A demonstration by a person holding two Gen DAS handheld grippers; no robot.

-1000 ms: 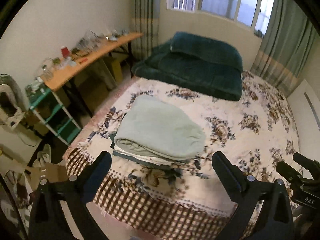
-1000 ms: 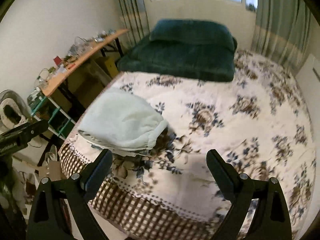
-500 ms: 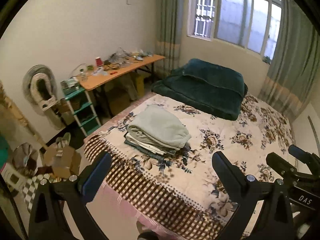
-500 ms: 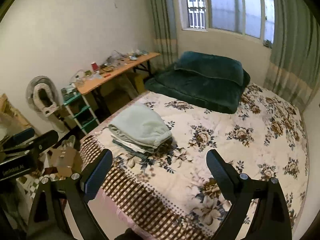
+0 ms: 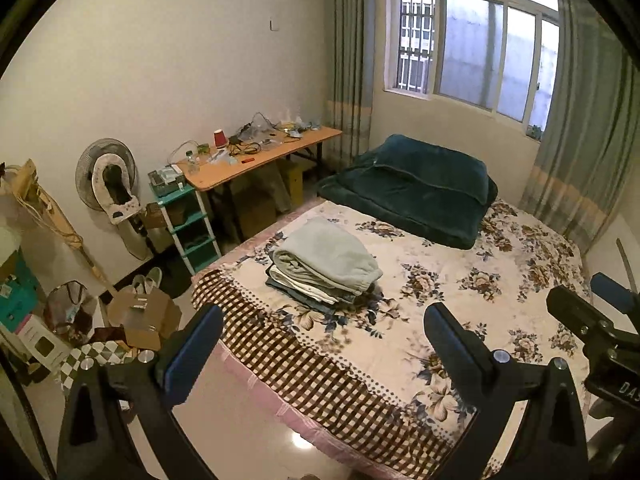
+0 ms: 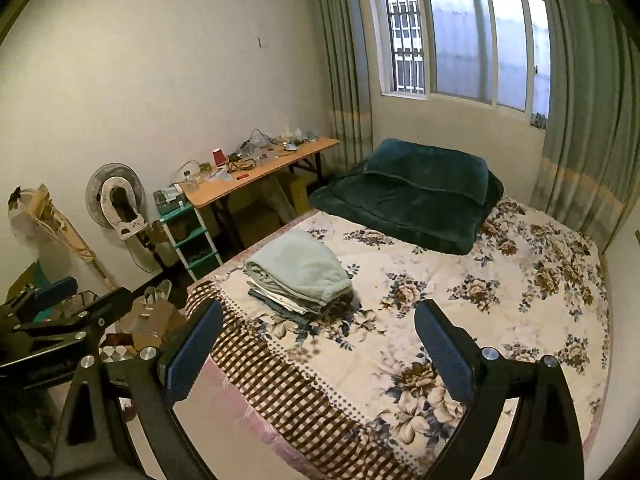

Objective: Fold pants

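Black plastic arms with blue pads make up the left tool [image 5: 322,342], whose two fingers stand spread wide with nothing between them; it hangs in the air off the near corner of the bed [image 5: 500,292], above the pale tiled floor [image 5: 240,420]. The right tool [image 6: 318,338] is likewise spread wide and empty, held beside the left one over the same corner; each shows at the edge of the other's view, and they are not touching.

Ahead of both tools, near the bed's left edge, lie the folded pants [image 5: 332,256], pale green, on top of a small stack of folded clothes [image 5: 304,288] in white and dark cloth. The stack rests on the floral bedcover, whose brown checked border [image 5: 320,368] hangs over the near edge just in front of the tools. Both tools are well apart from the pants.

Beyond the stack, at the far end of the bed, a dark green quilt [image 5: 416,188] is heaped under the window [image 5: 472,40], with striped curtains [image 5: 592,120] to either side. To the left of the bed a wooden table [image 5: 256,162] stands along the wall, cluttered with cables, small items and a red cup [image 5: 219,138]. Nearer the tools on that side are a teal shelf unit [image 5: 188,224], a standing fan [image 5: 107,178], a pair of shoes and cardboard boxes [image 5: 140,312] on the floor.
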